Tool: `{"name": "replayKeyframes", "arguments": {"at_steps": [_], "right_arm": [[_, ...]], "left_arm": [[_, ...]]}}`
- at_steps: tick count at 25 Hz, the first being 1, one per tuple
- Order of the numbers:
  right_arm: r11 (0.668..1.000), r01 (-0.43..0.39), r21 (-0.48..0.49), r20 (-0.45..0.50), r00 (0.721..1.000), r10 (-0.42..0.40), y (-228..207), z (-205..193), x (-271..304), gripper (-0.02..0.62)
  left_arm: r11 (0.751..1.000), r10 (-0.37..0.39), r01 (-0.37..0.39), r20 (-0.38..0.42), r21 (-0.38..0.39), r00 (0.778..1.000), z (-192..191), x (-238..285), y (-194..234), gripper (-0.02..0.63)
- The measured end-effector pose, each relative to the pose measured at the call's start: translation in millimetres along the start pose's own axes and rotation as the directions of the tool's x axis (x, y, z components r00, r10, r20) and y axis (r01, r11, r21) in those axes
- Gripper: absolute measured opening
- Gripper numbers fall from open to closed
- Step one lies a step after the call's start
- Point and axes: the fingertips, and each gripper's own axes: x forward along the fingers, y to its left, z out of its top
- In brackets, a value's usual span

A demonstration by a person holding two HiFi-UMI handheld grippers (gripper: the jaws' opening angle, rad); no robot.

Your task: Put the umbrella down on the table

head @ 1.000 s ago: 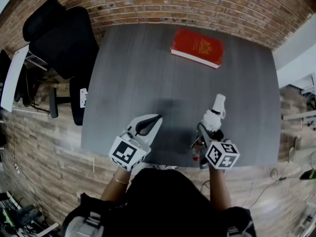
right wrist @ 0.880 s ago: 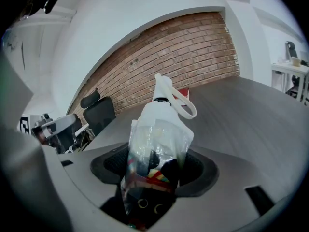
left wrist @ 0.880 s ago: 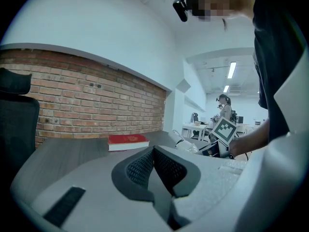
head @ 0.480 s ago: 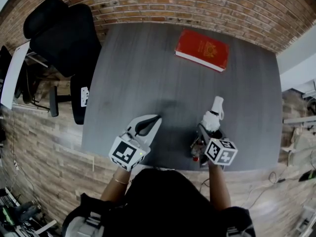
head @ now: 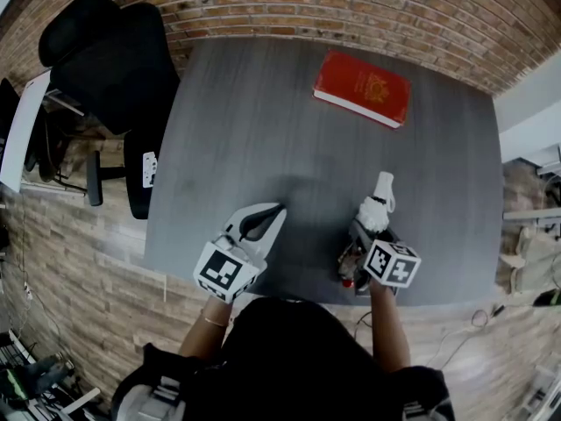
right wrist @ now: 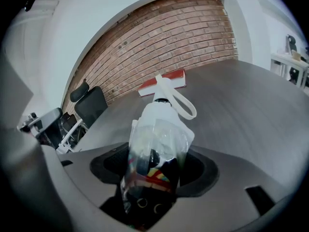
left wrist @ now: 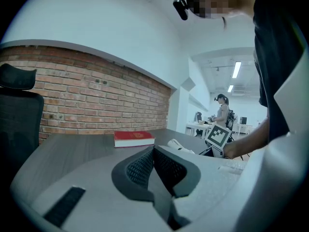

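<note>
A folded white umbrella (head: 377, 204) in a clear sleeve, with a colourful band, points away from me over the near right part of the grey table (head: 263, 130). My right gripper (head: 363, 238) is shut on the umbrella's (right wrist: 159, 139) lower end, and its strap loop (right wrist: 182, 102) sticks out in front. Whether the umbrella touches the table cannot be told. My left gripper (head: 275, 211) hovers at the near left with its jaws shut on nothing. From the left gripper (left wrist: 154, 154) view, the umbrella (left wrist: 179, 146) shows to the right.
A red book (head: 361, 88) lies at the far side of the table, in front of a brick wall (head: 351, 7). A black office chair (head: 110, 60) stands off the table's left edge. Another person (left wrist: 222, 112) stands far off in the room beyond.
The right gripper with the umbrella has shifted slightly towards me and left. The left gripper has stayed where it was.
</note>
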Motion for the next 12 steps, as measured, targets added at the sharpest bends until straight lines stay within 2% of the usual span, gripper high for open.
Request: {"name": "replayKeyframes", "arguments": {"at_steps": [12], "right_arm": [[0.999,0.032,-0.002,-0.025,0.999,-0.032,-5.5,-0.5,10.0,0.29]], "left_arm": [[1.0,0.007,-0.007,-0.006,-0.008,1.0,-3.0,-4.1,2.0,0.002]]}}
